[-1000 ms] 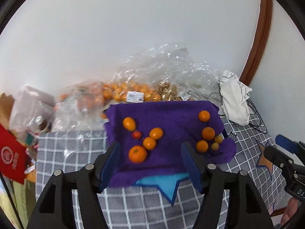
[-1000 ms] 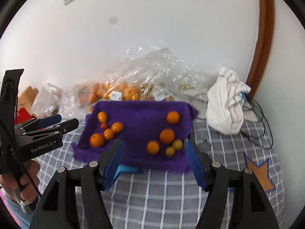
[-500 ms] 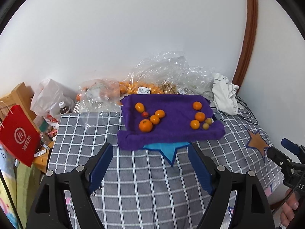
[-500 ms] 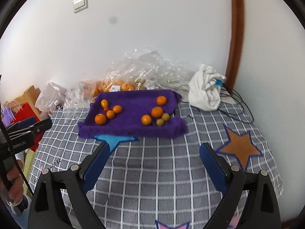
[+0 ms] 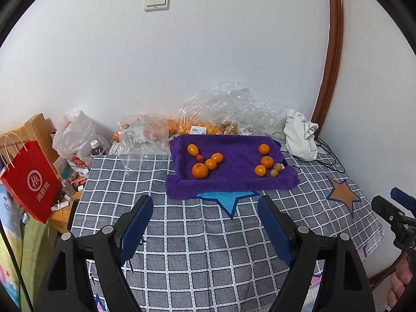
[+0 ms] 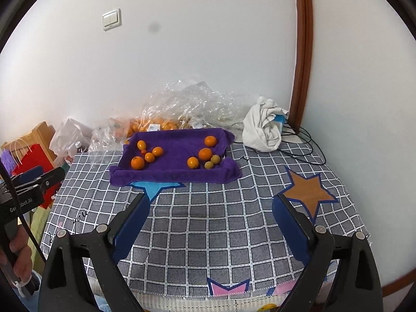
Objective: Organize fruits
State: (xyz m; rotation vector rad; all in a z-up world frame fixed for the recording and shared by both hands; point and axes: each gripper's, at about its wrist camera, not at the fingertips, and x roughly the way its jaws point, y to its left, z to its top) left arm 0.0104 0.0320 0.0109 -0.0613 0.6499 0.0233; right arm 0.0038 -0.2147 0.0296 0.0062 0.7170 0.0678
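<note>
Fruits grouped left and right on purple towel at desk's far side, possibly over a tray, both tongs spread, empty, now pulled well back from towel, more checked cloth showing.

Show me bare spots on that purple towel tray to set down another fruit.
The middle of the purple towel tray is bare, between the left fruit cluster and the right fruit cluster. The checked cloth in front of the tray is open too. Behind the tray, plastic bags crowd the wall.

Black tongs, blue pads
</note>
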